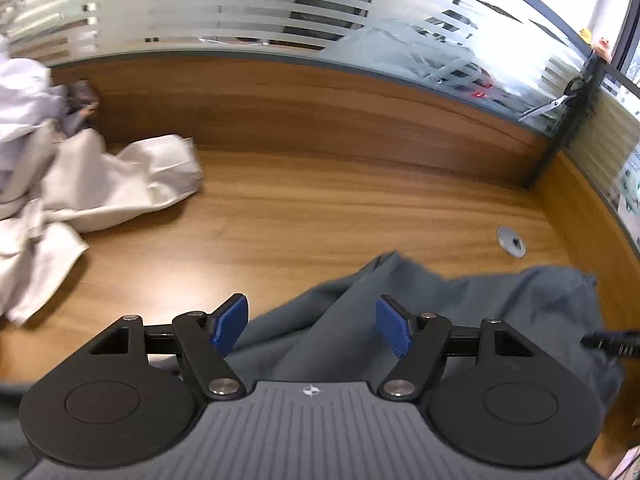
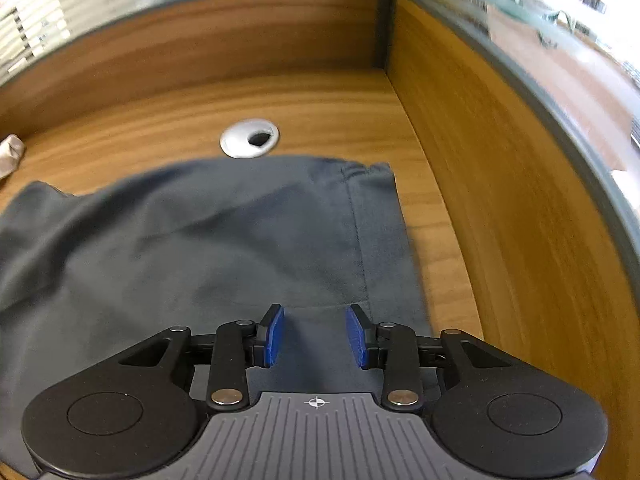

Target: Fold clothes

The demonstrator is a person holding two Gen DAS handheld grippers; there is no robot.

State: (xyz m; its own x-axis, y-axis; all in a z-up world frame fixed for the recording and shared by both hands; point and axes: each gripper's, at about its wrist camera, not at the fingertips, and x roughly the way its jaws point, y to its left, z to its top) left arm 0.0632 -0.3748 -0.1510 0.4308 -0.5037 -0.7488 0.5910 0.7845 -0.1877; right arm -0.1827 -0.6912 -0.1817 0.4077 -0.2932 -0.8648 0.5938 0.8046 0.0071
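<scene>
A dark grey garment (image 1: 460, 312) lies rumpled on the wooden desk (image 1: 320, 216), near the front right. My left gripper (image 1: 312, 326) hovers over its left part, jaws wide apart, blue pads (image 1: 228, 328) bare, nothing between them. In the right wrist view the same grey garment (image 2: 200, 248) spreads flat, with a seam running down its right side. My right gripper (image 2: 316, 334) stands just above the cloth near that seam, jaws partly apart, with no fabric pinched between the pads (image 2: 276, 334).
A heap of white and beige clothes (image 1: 80, 184) lies at the desk's far left. A silver cable grommet (image 2: 250, 138) sits beyond the grey garment. Wooden partition walls (image 2: 500, 200) with frosted glass close the back and right. Scissors (image 1: 552, 106) hang on the partition.
</scene>
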